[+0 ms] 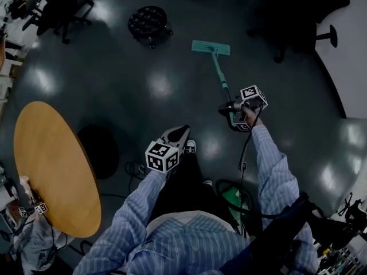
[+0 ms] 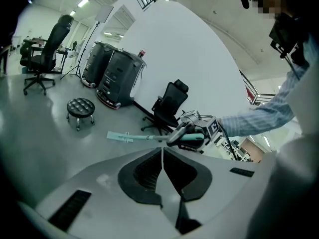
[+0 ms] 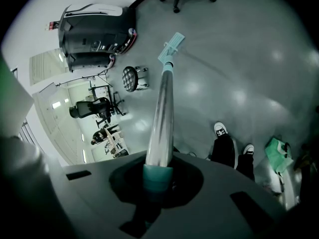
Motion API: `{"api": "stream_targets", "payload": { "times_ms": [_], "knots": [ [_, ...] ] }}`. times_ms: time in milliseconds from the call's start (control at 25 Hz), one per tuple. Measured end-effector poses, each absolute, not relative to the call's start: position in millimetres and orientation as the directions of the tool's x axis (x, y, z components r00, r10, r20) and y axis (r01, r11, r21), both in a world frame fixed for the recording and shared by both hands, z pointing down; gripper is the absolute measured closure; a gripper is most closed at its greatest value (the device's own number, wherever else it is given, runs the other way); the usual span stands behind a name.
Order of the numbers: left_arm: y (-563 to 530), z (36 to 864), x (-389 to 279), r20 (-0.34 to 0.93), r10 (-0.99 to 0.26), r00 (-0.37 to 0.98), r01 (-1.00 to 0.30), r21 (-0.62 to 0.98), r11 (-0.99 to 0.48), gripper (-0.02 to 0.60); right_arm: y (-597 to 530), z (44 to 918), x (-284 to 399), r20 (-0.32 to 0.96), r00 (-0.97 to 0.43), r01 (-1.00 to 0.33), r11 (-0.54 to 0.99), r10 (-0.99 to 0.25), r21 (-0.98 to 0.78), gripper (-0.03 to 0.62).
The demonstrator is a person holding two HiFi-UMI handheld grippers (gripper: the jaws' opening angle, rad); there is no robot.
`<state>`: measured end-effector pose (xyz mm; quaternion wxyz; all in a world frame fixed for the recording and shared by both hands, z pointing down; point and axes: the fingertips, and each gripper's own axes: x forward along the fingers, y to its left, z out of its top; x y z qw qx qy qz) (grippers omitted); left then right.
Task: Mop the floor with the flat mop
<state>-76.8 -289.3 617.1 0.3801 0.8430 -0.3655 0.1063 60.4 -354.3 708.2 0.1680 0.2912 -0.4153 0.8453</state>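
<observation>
While the right tongs [image 3: 158, 180] are clamped tight on the teal grip at the end of the flat mop [image 3: 162, 108], the silver shaft runs straight out ahead of them and slopes down to the floor [image 1: 143, 85]. At its far end the teal mop head [image 1: 210, 48] lies flat on the grey floor, well ahead of the right tongs and a little to their left.

The left tongs [image 2: 162, 156] are fully closed, their dark pads meeting along a thin line with nothing between them. They are held low, to the left of the right tongs and nearer the person's body, well apart from the mop handle. Their tips point towards the right tongs and the mop, both of which show just beyond them in the left gripper view.

A white-toed shoe [image 1: 190, 146] stands on the floor just beside the left tongs' tips as seen from the head view. A black padded stool [image 1: 148, 22] stands ahead of the left tongs, near the mop head and to its left. A black office chair [image 1: 304, 10] stands well ahead of the right tongs, to their right. A round wooden counter [image 1: 54, 165] stands well to the left of the left tongs. A green object [image 1: 232, 199] lies on the floor behind the right tongs, by the person's legs.
</observation>
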Motion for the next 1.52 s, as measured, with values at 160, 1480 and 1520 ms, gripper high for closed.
{"api": "stream_targets", "payload": {
  "times_ms": [160,1480,1520],
  "knots": [
    [-286.5,632.9,-90.6,0.479,-0.539,0.693,-0.711,0.578,-0.401,0.568,-398.1,717.0,52.9,0.639,-0.769,-0.524,-0.596,0.023,-0.608,0.577],
    [-221.1,621.0,-70.0,0.474,-0.528,0.705,-0.705,0.555,-0.442,0.568,-288.3,718.7,74.9,0.637,-0.771,-0.522,-0.597,0.025,-0.609,0.577],
    [-212.2,618.6,-63.5,0.472,-0.524,0.709,-0.701,0.555,-0.448,0.568,-270.1,718.5,78.7,0.633,-0.774,-0.52,-0.599,0.028,-0.609,0.577]
  ]
}}
